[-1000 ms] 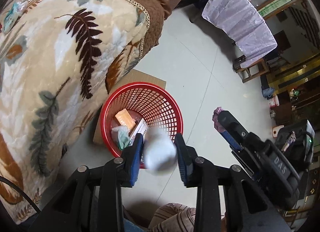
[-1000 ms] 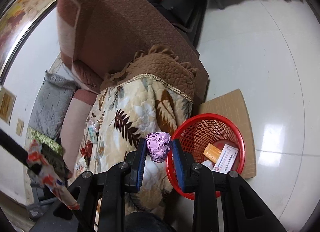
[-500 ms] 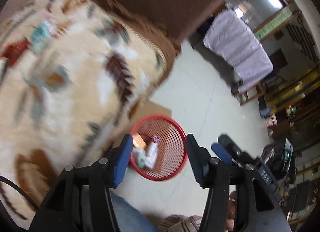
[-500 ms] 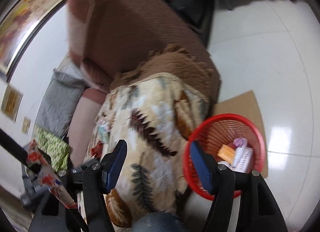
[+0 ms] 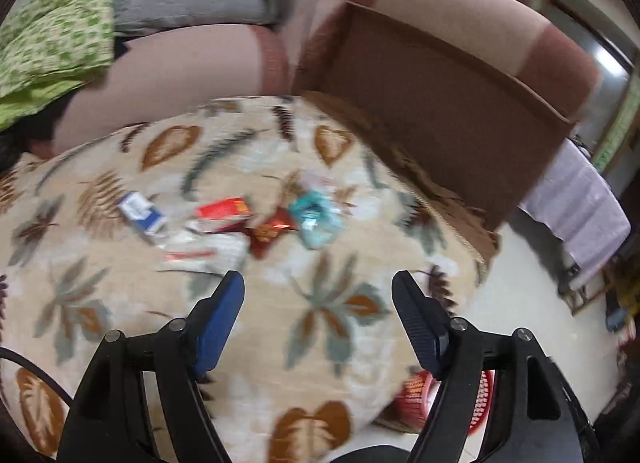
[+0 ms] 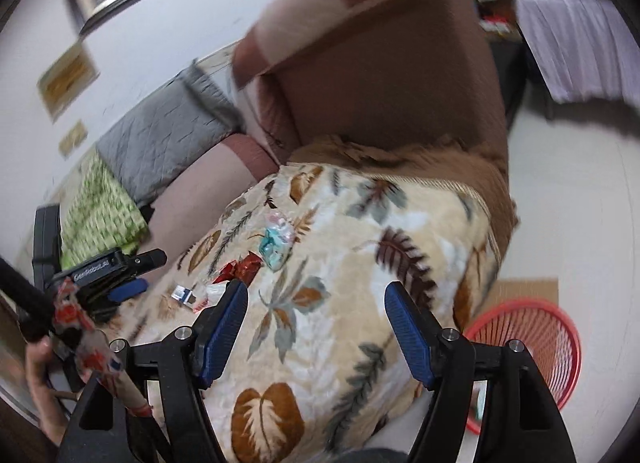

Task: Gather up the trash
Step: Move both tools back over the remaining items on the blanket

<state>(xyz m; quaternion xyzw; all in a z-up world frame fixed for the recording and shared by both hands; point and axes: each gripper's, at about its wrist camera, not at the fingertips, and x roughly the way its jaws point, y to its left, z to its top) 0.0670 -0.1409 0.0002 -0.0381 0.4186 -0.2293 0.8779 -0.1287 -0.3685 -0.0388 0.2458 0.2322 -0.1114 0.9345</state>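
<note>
Both tongs empty, left tongs [image 5: 318, 291] and right tongs [image 6: 316, 303] spread wide over the leaf-print blanket [image 5: 320, 343], where wrappers [image 5: 272, 233] and a small blue box [image 5: 142, 217] lie clustered; likely light, crinkly, so pinch at an edge; red basket [image 6: 532, 339] on floor, right.

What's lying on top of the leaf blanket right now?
On the blanket lie a blue-and-white pack, a red wrapper, a dark red wrapper, a teal packet and a white wrapper. Blur hides any labels, and what lies beneath them is covered.
</note>
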